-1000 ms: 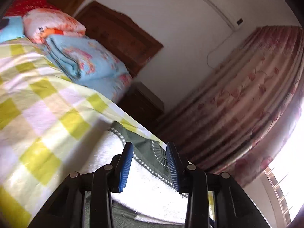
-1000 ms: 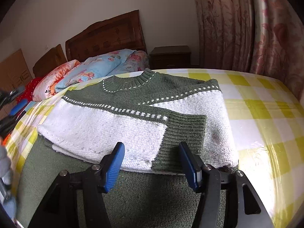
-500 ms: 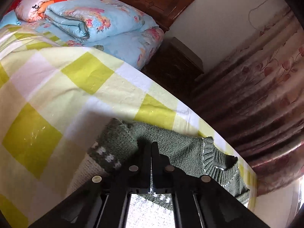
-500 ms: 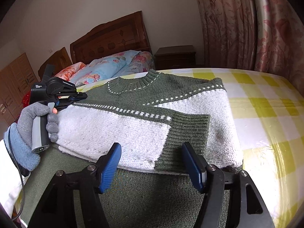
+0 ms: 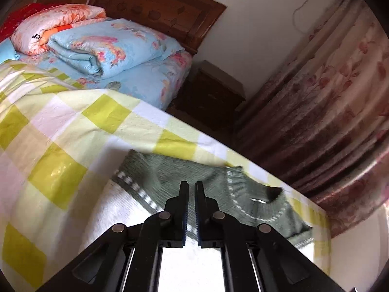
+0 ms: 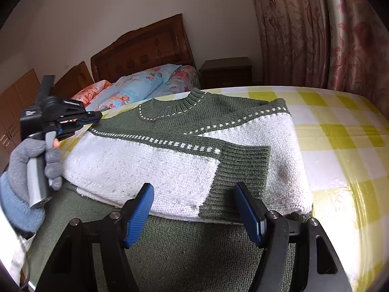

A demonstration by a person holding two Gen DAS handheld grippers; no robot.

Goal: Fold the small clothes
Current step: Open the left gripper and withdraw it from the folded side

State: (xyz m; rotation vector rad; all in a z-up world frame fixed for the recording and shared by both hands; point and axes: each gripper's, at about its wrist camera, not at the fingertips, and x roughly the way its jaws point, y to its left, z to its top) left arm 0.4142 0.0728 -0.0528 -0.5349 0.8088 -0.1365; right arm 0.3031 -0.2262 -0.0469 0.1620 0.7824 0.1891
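- Covering the bed (image 6: 340,131) is a sheet checked in yellow and white, glossy where the light strikes it.
- Behind it stand a carved dark wooden headboard (image 6: 145,51), a dark nightstand (image 6: 226,71) and a pale wall; pink flowered curtains (image 6: 316,31) hang along the right side.
- Folded quilts, one blue with flowers (image 5: 109,46) and one orange (image 5: 56,24), lie piled at the head of the bed.
- A green and white knitted sweater (image 6: 170,165) lies on the sheet, its sleeves folded across the front, collar toward the headboard.
- At the sweater's left shoulder edge, the left gripper (image 5: 191,189) is clenched, held by a hand in a grey glove (image 6: 34,163); whether any knit is caught between its pads cannot be told.
- Over the sweater's lower green part hovers the right gripper (image 6: 194,209), released, blue pads wide apart, the folded cuff seen just beyond them.
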